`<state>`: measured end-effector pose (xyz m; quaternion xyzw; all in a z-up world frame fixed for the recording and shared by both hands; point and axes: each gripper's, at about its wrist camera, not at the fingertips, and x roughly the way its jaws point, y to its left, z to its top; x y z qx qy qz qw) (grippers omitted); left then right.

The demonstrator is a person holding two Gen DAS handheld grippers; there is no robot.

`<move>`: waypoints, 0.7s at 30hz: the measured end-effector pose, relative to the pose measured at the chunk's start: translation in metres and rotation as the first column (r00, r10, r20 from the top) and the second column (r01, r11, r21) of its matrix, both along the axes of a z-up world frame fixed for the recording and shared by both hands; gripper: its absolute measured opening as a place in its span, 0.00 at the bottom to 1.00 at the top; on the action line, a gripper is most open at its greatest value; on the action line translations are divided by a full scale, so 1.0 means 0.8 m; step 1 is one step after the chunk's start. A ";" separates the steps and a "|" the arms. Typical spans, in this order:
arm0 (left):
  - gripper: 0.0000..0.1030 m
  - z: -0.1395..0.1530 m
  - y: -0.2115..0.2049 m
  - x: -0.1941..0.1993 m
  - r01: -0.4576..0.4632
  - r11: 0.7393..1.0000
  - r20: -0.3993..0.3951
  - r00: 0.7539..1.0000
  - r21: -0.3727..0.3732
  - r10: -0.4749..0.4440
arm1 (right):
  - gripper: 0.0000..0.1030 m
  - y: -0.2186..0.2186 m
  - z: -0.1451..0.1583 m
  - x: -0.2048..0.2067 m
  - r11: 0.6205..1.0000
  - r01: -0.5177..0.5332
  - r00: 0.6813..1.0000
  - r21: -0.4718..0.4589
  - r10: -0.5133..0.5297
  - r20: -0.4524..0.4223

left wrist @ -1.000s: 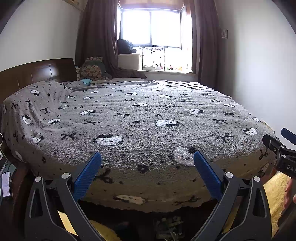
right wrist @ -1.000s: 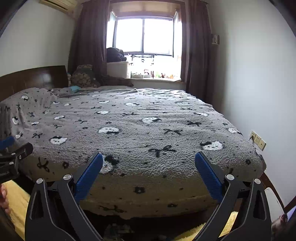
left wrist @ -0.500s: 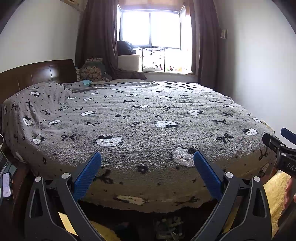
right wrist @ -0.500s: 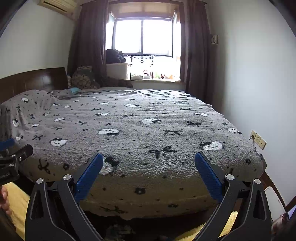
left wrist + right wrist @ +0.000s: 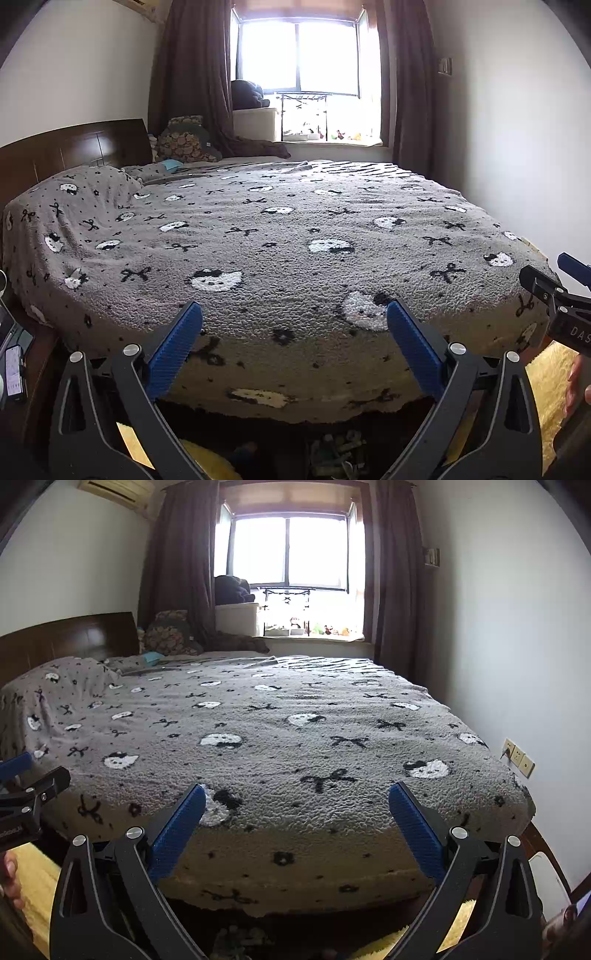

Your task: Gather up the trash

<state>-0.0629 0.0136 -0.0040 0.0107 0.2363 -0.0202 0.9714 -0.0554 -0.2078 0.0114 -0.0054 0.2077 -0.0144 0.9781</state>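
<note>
- Grey fleece blanket (image 5: 295,236) with white cat faces and black bows covers the bed from the dark wooden headboard (image 5: 74,147) to the near foot edge, where it hangs over and ends in a ragged hem above a dark gap.
- Left gripper (image 5: 294,325) hovers at that foot edge, its blue-padded fingers (image 5: 173,347) spread wide and holding nothing.
- Right gripper (image 5: 297,805) sits beside it, likewise spread and empty — its tip also shows at the right border of the left view, near the bed's corner.
- Trash (image 5: 336,454) — a small, blurred heap of pale and greenish scraps — lies on the floor in the shadow under the hem, low between the left gripper's arms; the right view shows a dim clump (image 5: 236,938) there too.
- Yellow rug (image 5: 546,373) lies on the floor by the bed's near corners.
- Right of the bed, only a narrow strip separates the mattress edge from the white wall with its sockets (image 5: 519,757).
- Beyond the far edge stand a bright window (image 5: 288,550) and dark curtains (image 5: 177,561).
</note>
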 end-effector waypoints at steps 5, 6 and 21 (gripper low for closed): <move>0.92 0.000 -0.001 0.000 -0.001 1.000 0.000 1.000 0.000 0.001 | 0.96 0.001 -0.001 0.001 1.000 -0.008 1.000 -0.001 0.008 -0.004; 0.92 0.000 -0.001 0.000 -0.001 1.000 0.000 1.000 -0.001 0.001 | 0.96 0.001 0.000 0.002 1.000 -0.010 1.000 -0.001 0.010 -0.004; 0.92 0.003 0.003 0.000 0.000 1.000 0.002 1.000 -0.001 0.000 | 0.97 0.001 0.000 0.002 1.000 -0.013 1.000 0.003 0.013 -0.003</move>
